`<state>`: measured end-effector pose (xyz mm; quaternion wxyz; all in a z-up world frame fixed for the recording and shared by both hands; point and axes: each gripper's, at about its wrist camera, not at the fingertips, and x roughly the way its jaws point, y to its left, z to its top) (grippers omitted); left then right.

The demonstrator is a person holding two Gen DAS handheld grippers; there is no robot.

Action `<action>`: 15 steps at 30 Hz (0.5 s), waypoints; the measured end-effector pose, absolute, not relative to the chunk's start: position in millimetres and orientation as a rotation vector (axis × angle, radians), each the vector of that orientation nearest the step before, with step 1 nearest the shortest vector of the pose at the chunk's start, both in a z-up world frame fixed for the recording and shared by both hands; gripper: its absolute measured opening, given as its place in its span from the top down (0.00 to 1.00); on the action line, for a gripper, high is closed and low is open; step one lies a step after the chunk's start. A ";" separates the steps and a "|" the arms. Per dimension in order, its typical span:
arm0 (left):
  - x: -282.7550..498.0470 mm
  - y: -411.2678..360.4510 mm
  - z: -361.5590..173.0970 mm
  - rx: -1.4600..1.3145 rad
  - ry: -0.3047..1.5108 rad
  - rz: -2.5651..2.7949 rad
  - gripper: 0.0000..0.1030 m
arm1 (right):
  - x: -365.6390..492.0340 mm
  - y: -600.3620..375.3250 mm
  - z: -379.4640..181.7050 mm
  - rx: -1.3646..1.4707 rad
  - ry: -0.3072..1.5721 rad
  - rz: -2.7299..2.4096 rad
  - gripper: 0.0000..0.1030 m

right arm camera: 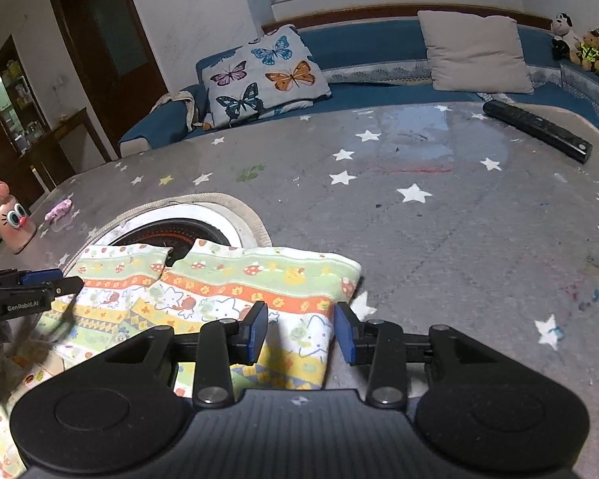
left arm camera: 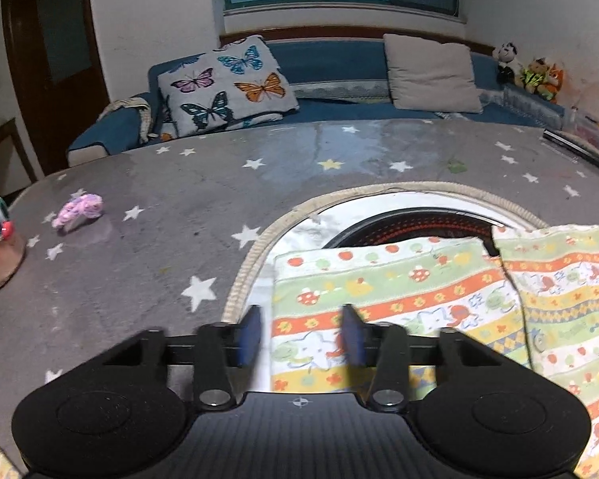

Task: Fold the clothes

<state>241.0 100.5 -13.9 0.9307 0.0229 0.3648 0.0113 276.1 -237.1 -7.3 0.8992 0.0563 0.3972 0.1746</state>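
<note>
A patterned child's garment [left arm camera: 399, 295] with green, orange and yellow stripes lies flat on the grey star-print table, partly over a round inset. It also shows in the right wrist view [right arm camera: 235, 291]. My left gripper [left arm camera: 301, 329] is open and hovers over the garment's left edge. My right gripper [right arm camera: 301, 329] is open over the garment's right edge. The left gripper also shows at the left of the right wrist view [right arm camera: 40, 283]. Neither gripper holds cloth.
A round inset with a rope rim [left arm camera: 251, 255] sits under the garment. A pink cartoon bottle [right arm camera: 10, 215] and a purple toy [left arm camera: 80, 209] stand at the left. A black remote [right arm camera: 535, 129] lies at the far right. A blue sofa with cushions [left arm camera: 227, 84] is behind the table.
</note>
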 end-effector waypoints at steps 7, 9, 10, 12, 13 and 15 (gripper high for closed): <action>239.3 99.0 -9.0 0.063 0.715 0.047 0.77 | 281.7 -236.0 -9.2 0.130 0.813 0.354 0.64; 238.4 101.0 -7.8 0.069 0.706 0.064 0.62 | 282.8 -235.8 -9.4 0.131 0.812 0.356 0.64; 238.5 102.5 -7.7 0.069 0.704 0.073 0.55 | 283.3 -235.7 -9.4 0.132 0.813 0.358 0.64; 239.9 104.9 -9.2 0.062 0.706 0.081 0.53 | 284.3 -235.5 -9.6 0.133 0.813 0.362 0.63; 240.7 105.2 -10.3 0.058 0.708 0.074 0.53 | 284.8 -235.4 -9.7 0.133 0.813 0.364 0.63; 242.3 105.9 -12.5 0.049 0.712 0.060 0.55 | 285.8 -235.1 -9.8 0.135 0.813 0.368 0.63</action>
